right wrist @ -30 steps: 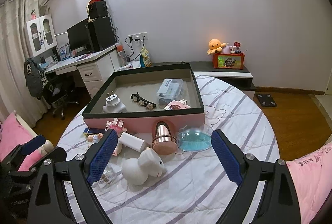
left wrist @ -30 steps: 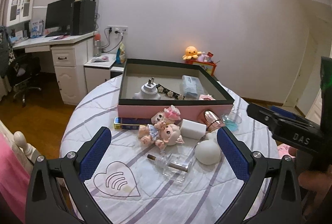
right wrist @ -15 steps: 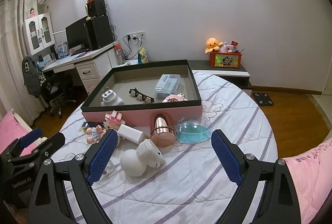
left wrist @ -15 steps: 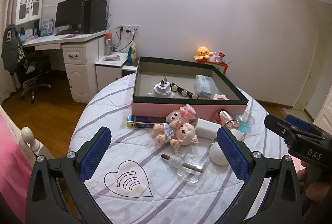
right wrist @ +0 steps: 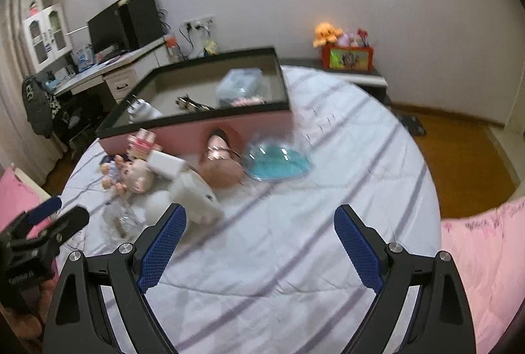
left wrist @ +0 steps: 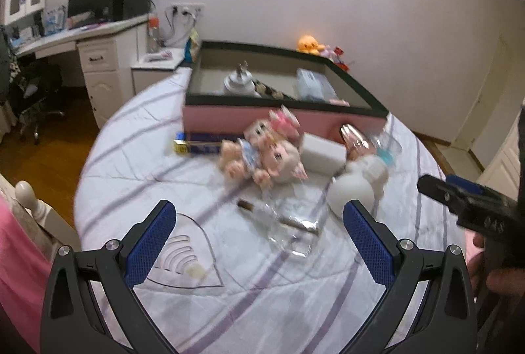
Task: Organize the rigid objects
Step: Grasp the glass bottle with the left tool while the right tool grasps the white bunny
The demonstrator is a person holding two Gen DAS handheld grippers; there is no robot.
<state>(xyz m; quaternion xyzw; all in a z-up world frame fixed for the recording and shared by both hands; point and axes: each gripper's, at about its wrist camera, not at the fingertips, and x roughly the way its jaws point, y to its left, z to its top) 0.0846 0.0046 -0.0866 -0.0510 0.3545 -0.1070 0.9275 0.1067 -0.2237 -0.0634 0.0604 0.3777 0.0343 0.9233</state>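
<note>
Left gripper (left wrist: pixel 259 239): jaws spread wide, holding nothing, above the near part of the round table (left wrist: pixel 229 304); a clear glass bottle (left wrist: pixel 288 222) lies on the cloth between its blue pads.
Right gripper (right wrist: pixel 259 242): jaws equally wide apart, gripping nothing, over bare striped cloth at the table's near edge; a white rabbit figure (right wrist: pixel 193 196) sits just beside its left pad.
Box (left wrist: pixel 262 121): pink sides, dark rim, at the table's far side; inside are a white plug (left wrist: pixel 239 81), a dark hair clip (right wrist: pixel 190 102) and a clear plastic case (left wrist: pixel 311 84).
In front of the box: a pink doll (left wrist: pixel 262 157), a white block (left wrist: pixel 323 153), a rose-gold cylinder (right wrist: pixel 218 163), a blue-tinted clear dish (right wrist: pixel 279 163) and a flat blue and yellow box (left wrist: pixel 197 143), crowded together near the table's middle.
Cloth: a heart outline with curved bars (left wrist: pixel 183 255) is printed at the left near edge.
Writing: lettering on the other gripper's body is too blurred to read.
</note>
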